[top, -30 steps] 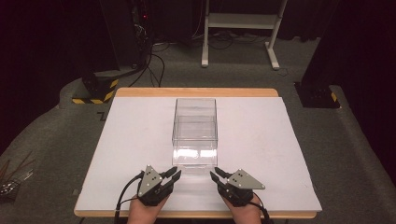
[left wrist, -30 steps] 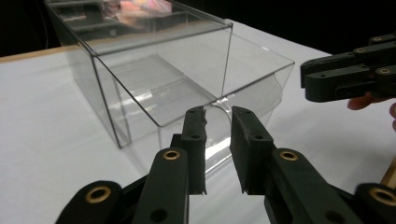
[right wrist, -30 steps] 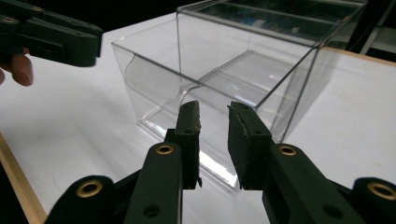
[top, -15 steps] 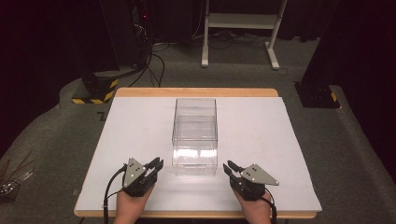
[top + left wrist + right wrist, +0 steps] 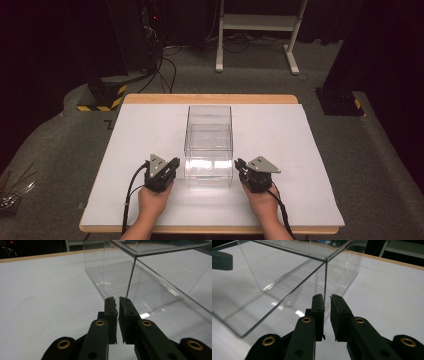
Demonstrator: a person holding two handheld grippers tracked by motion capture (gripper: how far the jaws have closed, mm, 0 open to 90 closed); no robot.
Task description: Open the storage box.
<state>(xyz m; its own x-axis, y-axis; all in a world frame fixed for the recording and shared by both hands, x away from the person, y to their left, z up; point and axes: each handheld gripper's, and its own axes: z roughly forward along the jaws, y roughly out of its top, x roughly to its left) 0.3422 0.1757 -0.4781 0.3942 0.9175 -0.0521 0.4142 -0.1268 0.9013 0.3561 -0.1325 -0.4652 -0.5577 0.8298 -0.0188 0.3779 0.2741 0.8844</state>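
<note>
A clear, empty plastic box (image 5: 209, 131) stands lengthwise in the middle of the white tabletop (image 5: 300, 135). My left gripper (image 5: 173, 163) sits just left of the box's near end, its jaws pointing at the near left corner. My right gripper (image 5: 239, 164) mirrors it at the near right corner. In the left gripper view the jaws (image 5: 117, 300) stand almost together with nothing between them, a short way from the box's corner edge (image 5: 130, 277). The right gripper view shows the same: jaws (image 5: 327, 298) nearly closed and empty, just short of the box's corner edge (image 5: 326, 277).
The table has a wooden rim (image 5: 210, 98). Beyond it lie grey carpet, a white frame's legs (image 5: 255, 35), cables (image 5: 165, 65) and a yellow-black striped base (image 5: 102, 95). Some thin rods (image 5: 12, 187) lie on the floor at left.
Both hands moved apart from in front of the box, then forward, and now flank the box's near end. The box has not moved.
</note>
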